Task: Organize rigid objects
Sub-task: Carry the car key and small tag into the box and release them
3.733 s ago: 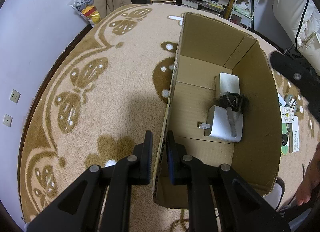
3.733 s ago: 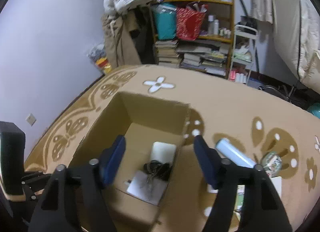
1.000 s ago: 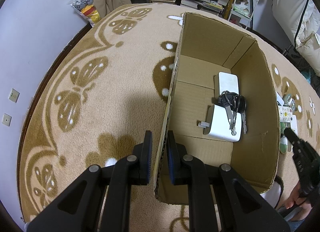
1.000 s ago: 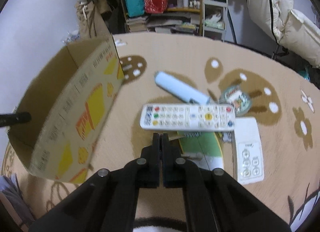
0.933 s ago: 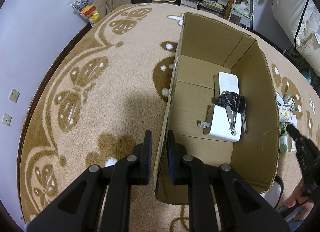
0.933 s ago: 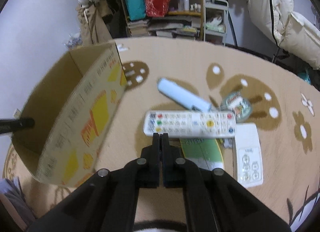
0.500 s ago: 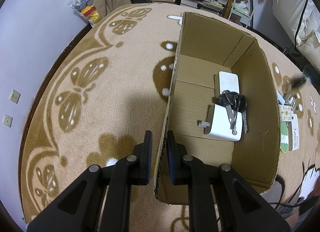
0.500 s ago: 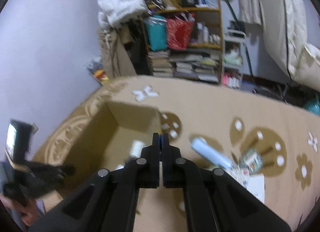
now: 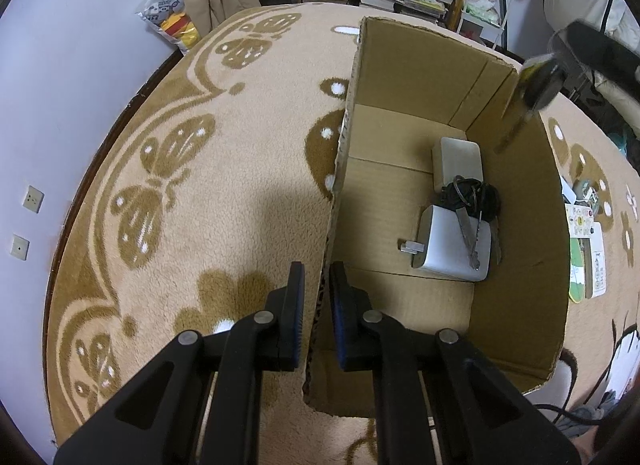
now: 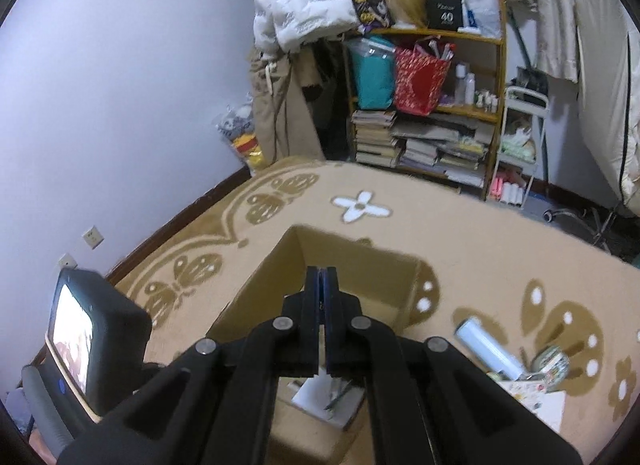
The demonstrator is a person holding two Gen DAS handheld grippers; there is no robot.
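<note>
An open cardboard box (image 9: 404, 65) stands on the patterned carpet. My left gripper (image 9: 318, 285) is shut on the box's left wall. Inside lie two white adapters (image 9: 460, 161) (image 9: 440, 253) with a bunch of keys (image 9: 474, 195) across them. My right gripper (image 9: 538, 83) is blurred above the box's far right corner, and a thin stick-like thing (image 9: 512, 129) hangs from it. In the right wrist view the right gripper (image 10: 322, 277) is shut, over the box (image 10: 256, 289); what it holds is hidden there.
To the right of the box, the carpet holds a white-blue cylinder (image 10: 488, 341), a round tin (image 10: 554, 361) and white remotes (image 9: 596, 261). The left gripper's screen unit (image 10: 80, 341) is at lower left. A loaded bookshelf (image 10: 424, 133) stands behind.
My right gripper, open over the box 3.7 s ago, shut low beside the remotes, then rose and swung left over the box. The left gripper kept hold of the wall.
</note>
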